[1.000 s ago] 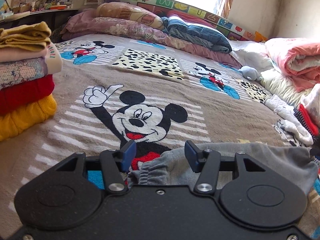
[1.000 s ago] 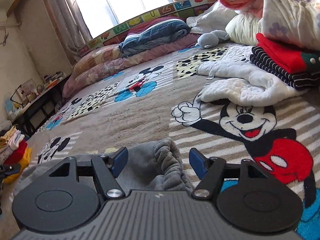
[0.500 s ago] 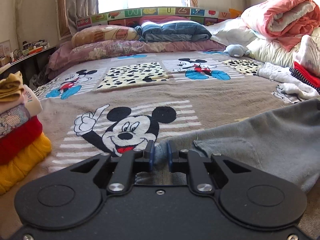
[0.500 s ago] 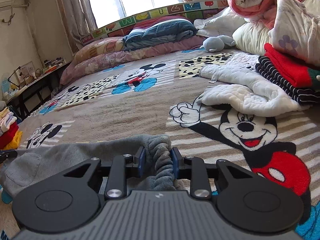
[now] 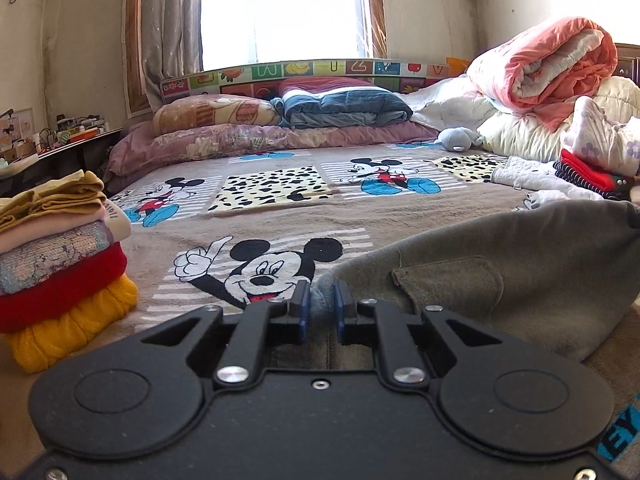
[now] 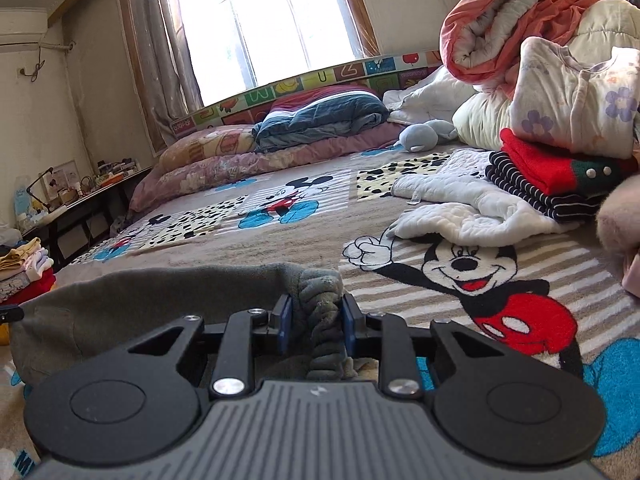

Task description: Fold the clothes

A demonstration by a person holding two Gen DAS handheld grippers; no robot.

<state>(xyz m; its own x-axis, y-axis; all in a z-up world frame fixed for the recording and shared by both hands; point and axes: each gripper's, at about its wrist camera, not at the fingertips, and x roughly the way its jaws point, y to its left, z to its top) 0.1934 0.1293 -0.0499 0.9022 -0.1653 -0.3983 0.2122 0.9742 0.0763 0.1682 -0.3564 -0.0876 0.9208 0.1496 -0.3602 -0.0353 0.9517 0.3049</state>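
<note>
1. Bed cover [image 5: 360, 216] – brown, Mickey print; spread under and ahead of both grippers. Large Mickey face directly ahead of L gripper; another ahead-right of R gripper.
2. Bedding pile – orange/white rolled quilt [image 5: 548, 68] plus cream duvet, far ahead-right of L gripper; same roll [image 6: 516, 20] above-right of R gripper.
3. Pillows & blue folded quilt [image 5: 344, 104] – far ahead of both, along the alphabet-print headboard.
4. Grey garment [image 5: 500, 276] – task item, w/ patch pocket; lay on the cover stretched between the two grippers, running right from L gripper and left from R gripper [image 6: 140, 296]. Ribbed gathered edge sat inside R jaws.
5. Folded stack [image 5: 56, 260] – yellow knit at bottom, red, sequin, pink, mustard on top; near-left of L gripper, apart from garment.
6. Unfolded heap [image 6: 560, 172] – red and navy-stripe items over a white quilted piece; ahead-right of R gripper.
7. L gripper [image 5: 320, 306] – blue pads pressed in, pinching garment's edge.
8. R gripper [image 6: 316, 316] – pads closed on the ribbed band.
9. Grey plush toy [image 6: 420, 138] – far ahead, beside bedding pile.
</note>
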